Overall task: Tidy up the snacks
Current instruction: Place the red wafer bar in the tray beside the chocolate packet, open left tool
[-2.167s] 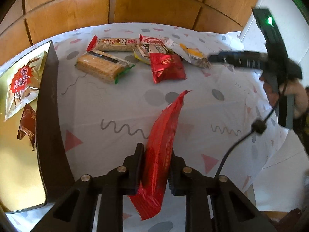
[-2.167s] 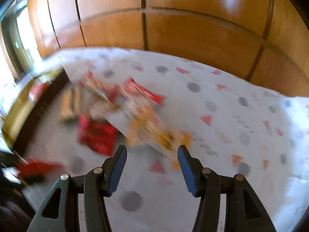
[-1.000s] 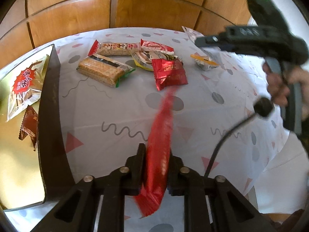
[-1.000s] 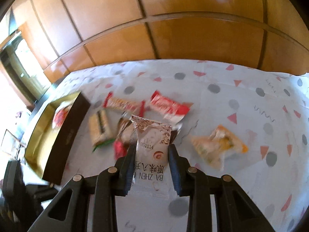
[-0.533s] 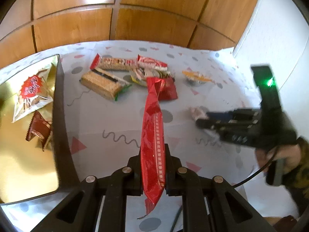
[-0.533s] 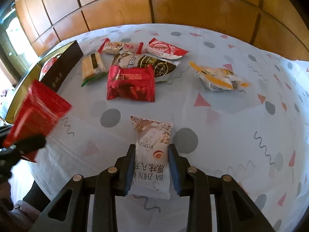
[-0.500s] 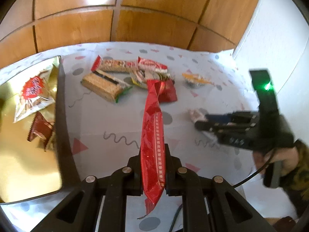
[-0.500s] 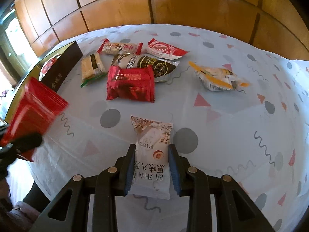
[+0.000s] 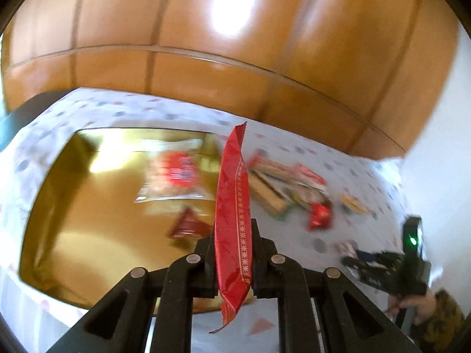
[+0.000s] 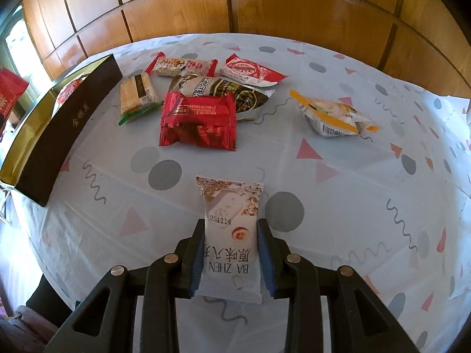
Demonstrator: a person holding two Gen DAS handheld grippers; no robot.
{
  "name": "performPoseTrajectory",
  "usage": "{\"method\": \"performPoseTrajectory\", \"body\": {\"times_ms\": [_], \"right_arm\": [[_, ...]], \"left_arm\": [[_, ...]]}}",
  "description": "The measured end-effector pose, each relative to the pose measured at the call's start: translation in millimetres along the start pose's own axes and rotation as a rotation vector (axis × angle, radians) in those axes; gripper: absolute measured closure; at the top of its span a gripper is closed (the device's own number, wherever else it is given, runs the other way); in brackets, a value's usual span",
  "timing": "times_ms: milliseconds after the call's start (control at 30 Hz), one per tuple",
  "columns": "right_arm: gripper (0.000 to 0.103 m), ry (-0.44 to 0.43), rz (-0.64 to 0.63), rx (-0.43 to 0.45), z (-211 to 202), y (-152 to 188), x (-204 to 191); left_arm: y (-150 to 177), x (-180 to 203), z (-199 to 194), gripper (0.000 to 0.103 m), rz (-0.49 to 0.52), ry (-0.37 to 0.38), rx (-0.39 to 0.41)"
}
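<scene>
While two packets already lie in the gold box (image 9: 73, 206), each hand-held gripper clamps one more, left (image 9: 232, 253) a red wrapper (image 9: 232, 206), right (image 10: 231, 253) a white packet (image 10: 231, 235), with six left on the table (image 10: 323, 206).

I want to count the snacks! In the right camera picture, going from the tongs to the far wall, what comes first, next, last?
White packet in the tongs → square red packet → dark packet → long biscuit bar.

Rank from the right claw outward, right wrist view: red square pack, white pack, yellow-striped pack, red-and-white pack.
1. White pack: between the pads, held.
2. Red square pack: ahead, slightly left.
3. Yellow-striped pack: ahead, right.
4. Red-and-white pack: far, centre.
</scene>
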State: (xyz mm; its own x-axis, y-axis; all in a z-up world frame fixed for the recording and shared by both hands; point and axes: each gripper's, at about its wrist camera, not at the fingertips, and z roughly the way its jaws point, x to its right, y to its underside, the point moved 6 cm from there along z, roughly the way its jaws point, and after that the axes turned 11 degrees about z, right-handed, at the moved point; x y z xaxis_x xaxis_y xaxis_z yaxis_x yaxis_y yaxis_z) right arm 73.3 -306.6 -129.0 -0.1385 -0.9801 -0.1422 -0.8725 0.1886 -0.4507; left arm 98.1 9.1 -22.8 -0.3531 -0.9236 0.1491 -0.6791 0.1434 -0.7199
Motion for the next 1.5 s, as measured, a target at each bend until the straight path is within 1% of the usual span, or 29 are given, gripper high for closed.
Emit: {"method": "performPoseTrajectory", "body": {"times_ms": [67, 167, 233, 333, 400, 433, 467, 500, 533, 733, 933, 1033, 1100, 1333, 1500], "right_arm": [[0.070, 0.000, 0.000, 0.003, 0, 0, 0], [0.070, 0.005, -0.005, 0.009, 0, 0, -1], [0.070, 0.009, -0.009, 0.013, -1, 0, -2], [0.070, 0.010, -0.013, 0.012, -1, 0, -1], [0.070, 0.011, -0.013, 0.012, -1, 0, -2], [0.070, 0.010, -0.014, 0.012, -1, 0, -1], [0.070, 0.010, -0.012, 0.014, -1, 0, -1], [0.070, 0.008, -0.011, 0.014, -1, 0, -1], [0.070, 0.007, -0.010, 0.015, -1, 0, -1], [0.070, 0.008, -0.013, 0.020, -1, 0, 0], [0.070, 0.011, -0.016, 0.029, -2, 0, 0], [0.070, 0.015, -0.013, 0.033, -2, 1, -1], [0.070, 0.017, -0.012, 0.036, -3, 1, -1], [0.070, 0.025, -0.004, 0.038, -4, 0, -2], [0.070, 0.013, 0.002, 0.034, -4, 1, -9]], "left_arm": [[3, -18, 2, 0.088, -0.043, -0.032, -0.012], [11, -39, 11, 0.088, -0.109, -0.054, -0.043], [16, -46, 18, 0.088, -0.135, -0.072, -0.061], [27, -49, 28, 0.088, -0.162, -0.072, -0.094], [32, -48, 35, 0.088, -0.159, -0.081, -0.108], [34, -48, 37, 0.086, -0.159, -0.084, -0.114], [37, -48, 40, 0.083, -0.162, -0.081, -0.125], [38, -47, 41, 0.078, -0.163, -0.075, -0.127], [39, -46, 42, 0.074, -0.161, -0.080, -0.126], [39, -44, 37, 0.074, -0.123, -0.136, -0.115], [39, -41, 30, 0.074, -0.080, -0.228, -0.128], [39, -39, 27, 0.073, -0.064, -0.258, -0.131], [40, -38, 24, 0.072, -0.057, -0.272, -0.130], [38, -32, 15, 0.072, -0.031, -0.283, -0.109], [36, -31, 8, 0.072, -0.017, -0.298, -0.092]]}}
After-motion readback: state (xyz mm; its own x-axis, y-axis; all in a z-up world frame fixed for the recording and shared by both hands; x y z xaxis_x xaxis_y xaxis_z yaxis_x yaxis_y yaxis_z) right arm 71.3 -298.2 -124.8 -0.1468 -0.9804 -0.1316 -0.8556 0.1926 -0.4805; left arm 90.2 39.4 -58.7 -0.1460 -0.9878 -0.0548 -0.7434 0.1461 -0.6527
